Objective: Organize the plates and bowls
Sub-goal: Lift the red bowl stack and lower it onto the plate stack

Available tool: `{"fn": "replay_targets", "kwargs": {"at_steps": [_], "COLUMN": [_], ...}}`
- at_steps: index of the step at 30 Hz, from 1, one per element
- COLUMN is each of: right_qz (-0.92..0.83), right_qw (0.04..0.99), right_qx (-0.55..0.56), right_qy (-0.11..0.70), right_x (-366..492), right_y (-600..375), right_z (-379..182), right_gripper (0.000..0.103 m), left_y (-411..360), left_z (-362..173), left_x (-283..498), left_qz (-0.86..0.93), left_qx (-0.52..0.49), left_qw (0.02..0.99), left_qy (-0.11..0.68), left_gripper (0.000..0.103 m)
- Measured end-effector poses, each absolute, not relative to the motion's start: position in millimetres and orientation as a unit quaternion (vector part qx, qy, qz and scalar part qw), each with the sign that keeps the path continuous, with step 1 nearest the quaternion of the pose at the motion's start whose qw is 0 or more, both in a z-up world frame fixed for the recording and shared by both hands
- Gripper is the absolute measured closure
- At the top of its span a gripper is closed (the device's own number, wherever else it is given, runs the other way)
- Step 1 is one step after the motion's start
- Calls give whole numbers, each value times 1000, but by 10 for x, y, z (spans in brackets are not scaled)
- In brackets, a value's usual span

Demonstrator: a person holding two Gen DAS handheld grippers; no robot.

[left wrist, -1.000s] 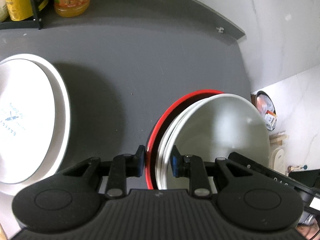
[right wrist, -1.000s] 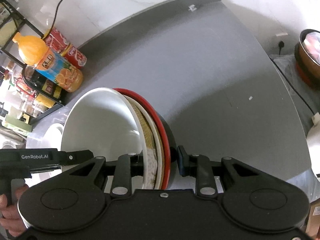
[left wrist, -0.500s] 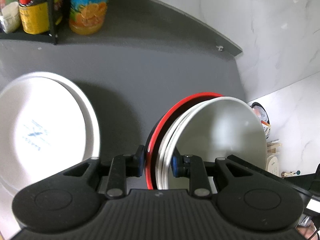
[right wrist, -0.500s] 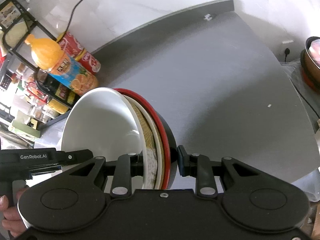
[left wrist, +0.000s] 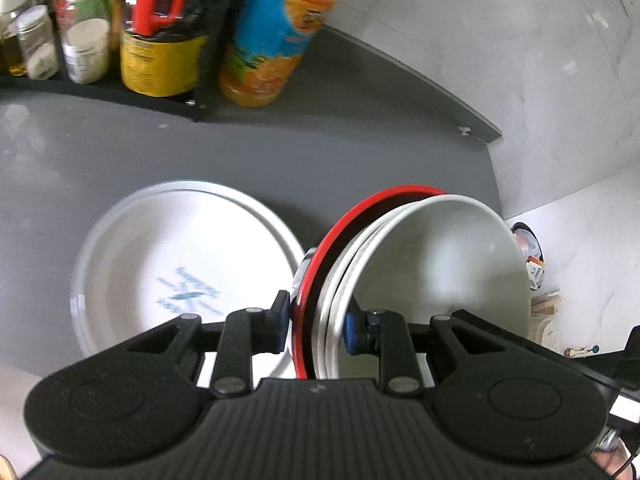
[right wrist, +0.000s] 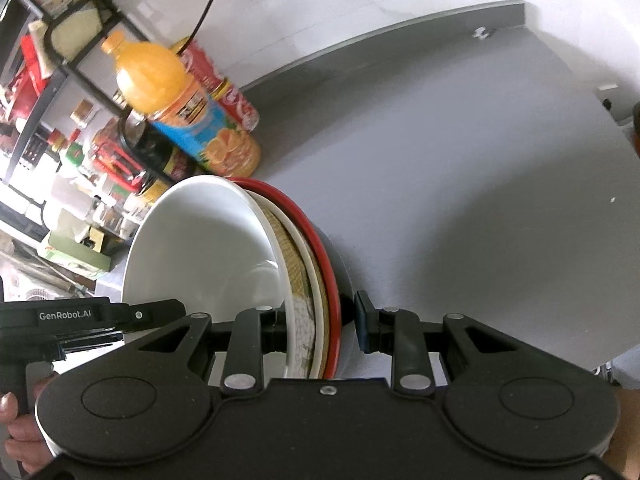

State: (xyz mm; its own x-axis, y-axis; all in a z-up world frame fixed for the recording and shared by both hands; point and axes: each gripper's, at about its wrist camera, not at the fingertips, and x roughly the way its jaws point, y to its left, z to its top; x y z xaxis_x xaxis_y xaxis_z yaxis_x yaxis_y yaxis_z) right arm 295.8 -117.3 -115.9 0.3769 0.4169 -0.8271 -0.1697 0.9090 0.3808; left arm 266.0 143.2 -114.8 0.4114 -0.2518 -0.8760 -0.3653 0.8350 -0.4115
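A nested stack of bowls [left wrist: 436,272] hangs tilted above the grey counter: a white bowl inside, pale bowls under it, a red-rimmed black bowl [left wrist: 352,216] outermost. My left gripper [left wrist: 316,326] is shut on the near rim of this stack. From the opposite side, my right gripper [right wrist: 320,328] is shut on the same stack [right wrist: 208,248], with the red rim [right wrist: 316,240] between its fingers. Flat on the counter just left of the bowls lies a pile of white plates [left wrist: 160,264] with a blue mark.
An orange juice bottle [left wrist: 276,40] and a red cola bottle [right wrist: 224,84] stand at the back by a black rack [left wrist: 100,84] of jars. A marble wall [left wrist: 520,60] borders the counter. A hand [right wrist: 16,432] holds the left gripper's handle. Bare counter [right wrist: 480,200] stretches to the right.
Both grippers have carried the bowl stack to the left and towards the back. The white plates now sit right beside it, and the rack and juice bottle have come closer.
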Motion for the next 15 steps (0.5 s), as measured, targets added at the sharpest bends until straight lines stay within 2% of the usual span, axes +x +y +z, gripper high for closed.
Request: {"fn": "replay_targets", "kwargs": {"at_steps": [15], "right_qz": [185], "right_qw": [811], "right_qx": [118], "right_qy": [542], "right_x": [2769], "right_y": [-522], "right_z": [-1261], "right_gripper": [76], "left_y": [2088], "left_z": [-1187], "left_x": [2407], "left_qz": [47], "left_qx": [-285], "left_qw": [787], "left_qy": [545], "left_gripper": [79]}}
